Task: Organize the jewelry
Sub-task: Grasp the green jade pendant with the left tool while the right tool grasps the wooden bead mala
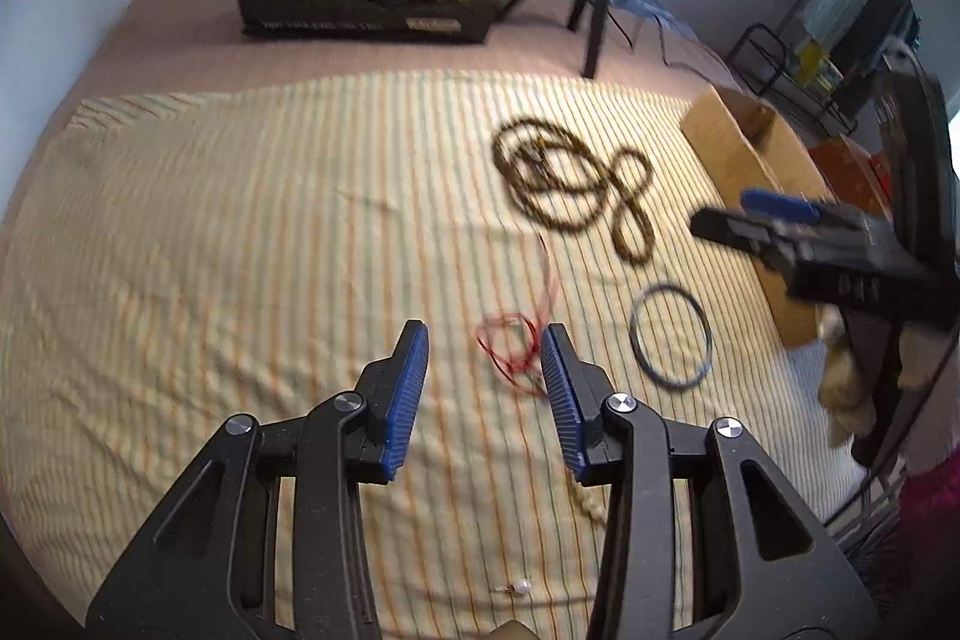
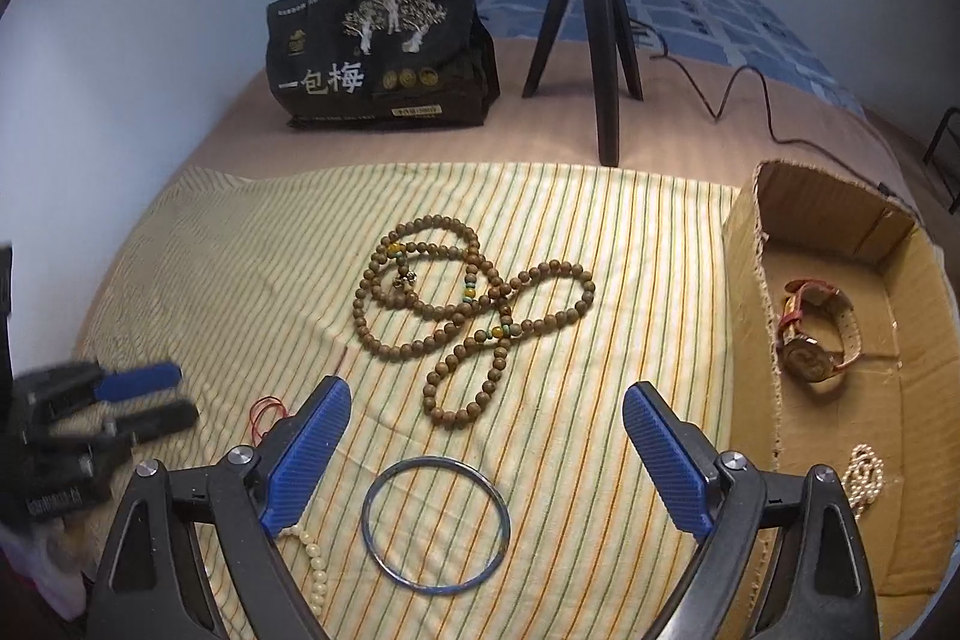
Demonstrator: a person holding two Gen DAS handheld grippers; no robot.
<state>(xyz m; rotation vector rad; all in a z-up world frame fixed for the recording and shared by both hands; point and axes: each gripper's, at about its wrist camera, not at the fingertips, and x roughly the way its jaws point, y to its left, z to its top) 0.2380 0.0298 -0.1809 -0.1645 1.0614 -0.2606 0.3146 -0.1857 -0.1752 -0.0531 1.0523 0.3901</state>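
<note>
Only the right view, claws (image 2: 486, 430) empty and parted, shows the box's (image 2: 744, 244) watch (image 2: 816, 334).

pearl strand (image 2: 312, 562) partly hidden (behind right gripper's finger (image 2: 306, 454)).

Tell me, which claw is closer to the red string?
Left. The left claw hangs right over the red string, jaws open around it. The right claw is off to the side, above the blue bangle.

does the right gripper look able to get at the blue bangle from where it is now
Probably yes. The right gripper is open with nothing between its pads, and the blue bangle lies flat on the striped cloth just below it, apart from the wooden beads. Nothing blocks the way.
</note>
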